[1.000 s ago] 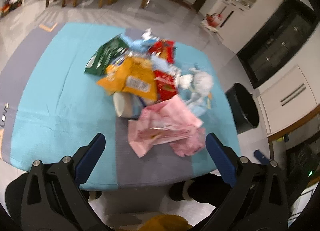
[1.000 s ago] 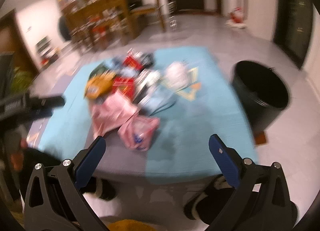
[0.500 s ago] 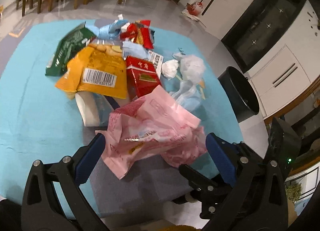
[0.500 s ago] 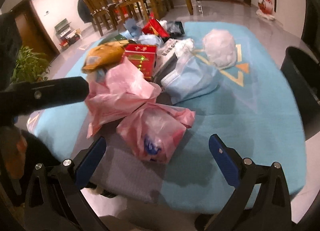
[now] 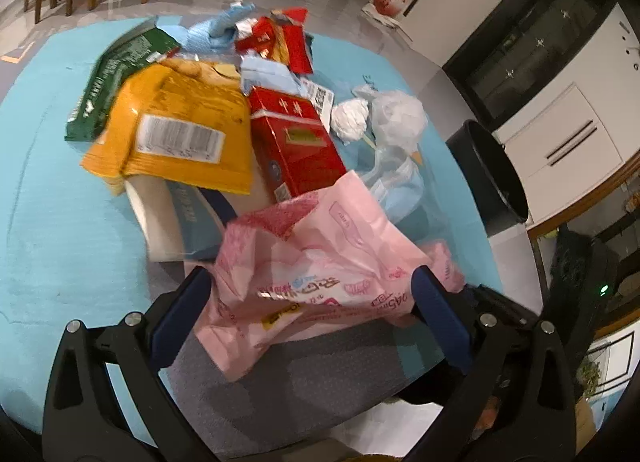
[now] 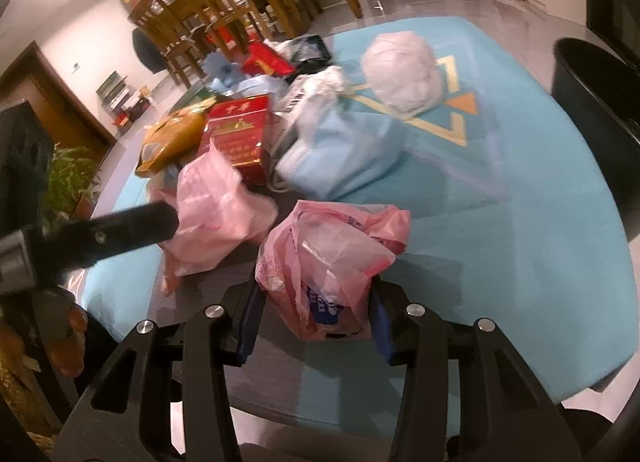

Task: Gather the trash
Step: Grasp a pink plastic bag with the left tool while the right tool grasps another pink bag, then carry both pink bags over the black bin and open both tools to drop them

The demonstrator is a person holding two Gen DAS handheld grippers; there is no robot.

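A heap of trash lies on the teal table cloth (image 5: 60,222). Nearest to me are a pink printed wrapper (image 5: 312,262) and a pink plastic bag (image 6: 332,262). My left gripper (image 5: 308,302) is open wide, and the wrapper's near end lies between its blue fingers. My right gripper (image 6: 314,318) is closing on the pink plastic bag, with its pads against the bag's lower sides. A black finger of the left gripper (image 6: 100,238) reaches to the wrapper (image 6: 216,206) in the right wrist view. The black bin (image 5: 492,178) stands on the floor off the table's right side.
Further back in the heap are a red box (image 5: 296,142), a yellow snack bag (image 5: 176,130), a green bag (image 5: 116,78), a balled white plastic bag (image 6: 400,70) and a light blue pouch (image 6: 336,154). Wooden chairs (image 6: 224,10) stand beyond the table.
Both grippers have dropped toward the near edge of the heap. The left now straddles the pink wrapper. The right's jaws have narrowed from wide open onto the pink plastic bag.
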